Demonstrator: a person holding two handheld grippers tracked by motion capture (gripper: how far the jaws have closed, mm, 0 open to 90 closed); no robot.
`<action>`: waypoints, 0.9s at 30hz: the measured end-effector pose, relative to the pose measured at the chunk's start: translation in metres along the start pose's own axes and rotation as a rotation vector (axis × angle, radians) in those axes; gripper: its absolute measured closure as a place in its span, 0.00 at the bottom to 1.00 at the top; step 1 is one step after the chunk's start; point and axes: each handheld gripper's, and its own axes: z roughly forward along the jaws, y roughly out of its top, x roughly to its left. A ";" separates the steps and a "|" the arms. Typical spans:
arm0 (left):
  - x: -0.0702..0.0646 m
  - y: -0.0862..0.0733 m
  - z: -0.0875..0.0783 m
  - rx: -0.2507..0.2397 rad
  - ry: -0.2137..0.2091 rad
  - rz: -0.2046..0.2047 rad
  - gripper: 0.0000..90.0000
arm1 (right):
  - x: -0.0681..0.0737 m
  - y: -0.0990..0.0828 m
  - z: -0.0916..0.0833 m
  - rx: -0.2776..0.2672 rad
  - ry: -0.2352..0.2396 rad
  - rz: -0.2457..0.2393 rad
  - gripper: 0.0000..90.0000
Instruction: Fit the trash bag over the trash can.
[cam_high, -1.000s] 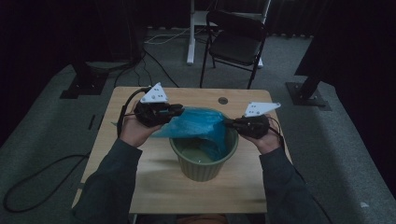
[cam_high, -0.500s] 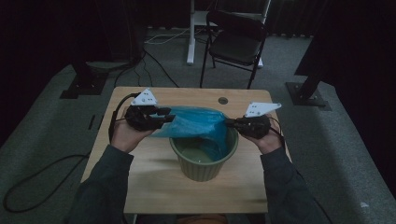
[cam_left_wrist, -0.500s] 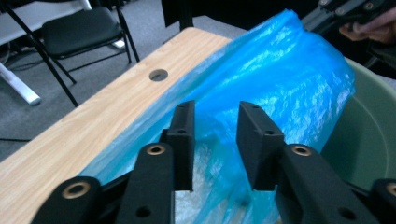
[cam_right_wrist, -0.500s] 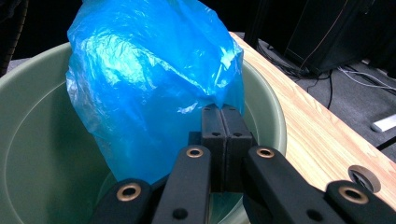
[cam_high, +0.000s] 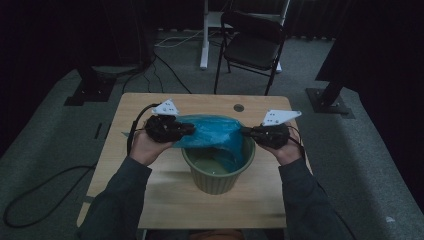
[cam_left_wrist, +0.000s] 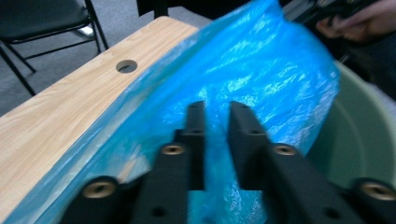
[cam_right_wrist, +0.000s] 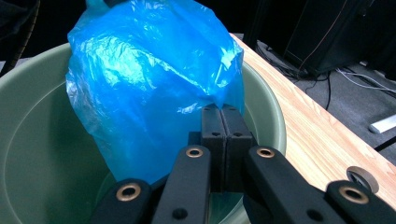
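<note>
Blue bag stretched over green bucket: right gripper clamped on its edge at 3 o'clock; left gripper, just closing, slightly parted around plastic at 9.

Blue bag covers the far rim of the green bucket; bucket floor partly obscured. Chair top cropped.

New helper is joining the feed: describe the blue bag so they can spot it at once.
On the wooden table, find the green bucket near its middle. The blue bag is stretched over its rim between the two grippers: thin, crinkly, glossy plastic, the one bright blue thing there.
</note>
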 end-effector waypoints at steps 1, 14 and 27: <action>-0.001 0.000 0.001 0.003 0.007 0.010 0.97 | 0.000 0.000 0.000 0.000 -0.001 -0.001 1.00; -0.006 0.005 0.003 0.003 0.047 0.054 0.99 | -0.001 0.003 -0.011 -0.031 -0.022 0.002 0.84; -0.010 0.010 0.006 -0.007 0.038 0.070 0.99 | -0.001 0.030 0.013 -0.010 -0.027 -0.036 0.74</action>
